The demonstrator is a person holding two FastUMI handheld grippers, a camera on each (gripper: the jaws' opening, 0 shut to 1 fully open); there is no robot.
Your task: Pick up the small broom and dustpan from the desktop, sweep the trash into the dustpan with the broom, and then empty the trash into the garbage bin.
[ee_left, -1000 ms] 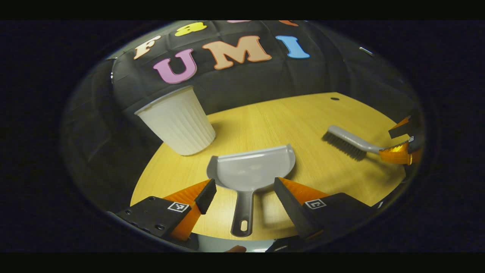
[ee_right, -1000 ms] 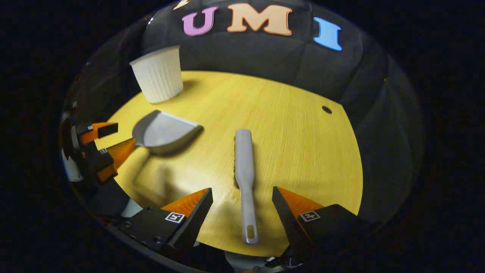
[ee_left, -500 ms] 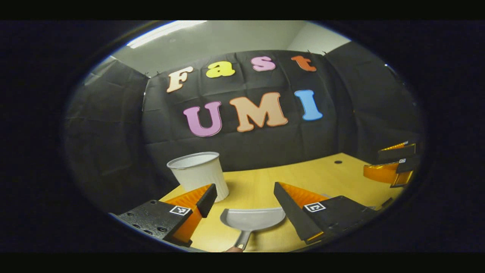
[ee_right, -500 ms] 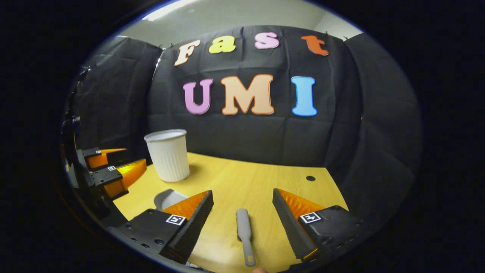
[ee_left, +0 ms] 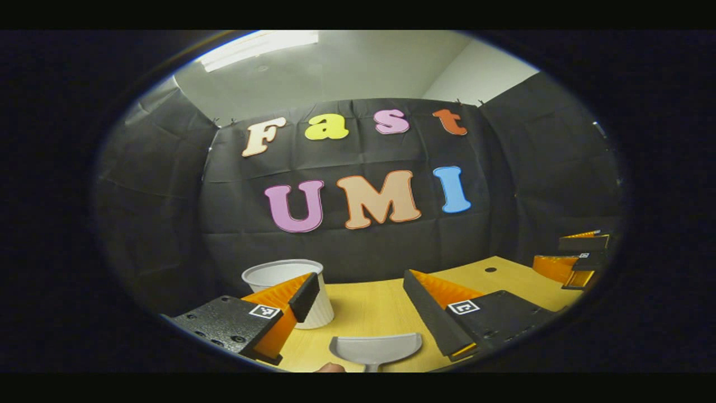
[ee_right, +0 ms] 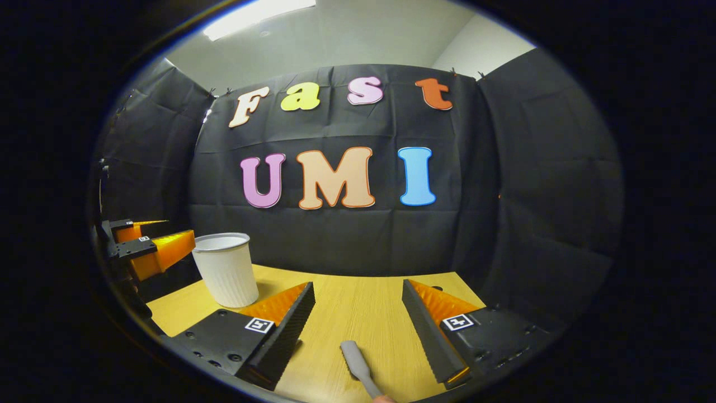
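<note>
**Both hand-held grippers held open above a wooden table, broom and dustpan lying below them**

In the left gripper view, the left hand-held gripper [ee_left: 361, 288] sits at the bottom of the frame with its two fingers spread wide apart and nothing between them. Just below the gap, at the bottom centre, the grey dustpan [ee_left: 375, 348] lies on the yellow wooden table [ee_left: 369, 310], its open mouth facing away from the camera; its handle runs off the lower edge. A white ribbed garbage bin [ee_left: 291, 291], shaped like a cup, stands upright on the table at lower left, partly hidden behind the gripper's left-hand finger. At the far right edge of this frame the right hand-held gripper [ee_left: 576, 260] appears, raised above the table's far corner.

In the right gripper view, the right hand-held gripper [ee_right: 358, 294] is likewise wide open and holds nothing. The grey broom [ee_right: 358, 366] lies on the table at the bottom centre, below the gap between the fingers and touching neither; only its back and handle are visible here, the bristles cannot be made out. The white bin stands at lower left of this frame, and the left hand-held gripper shows at the far left edge, just beside the bin.
</note>
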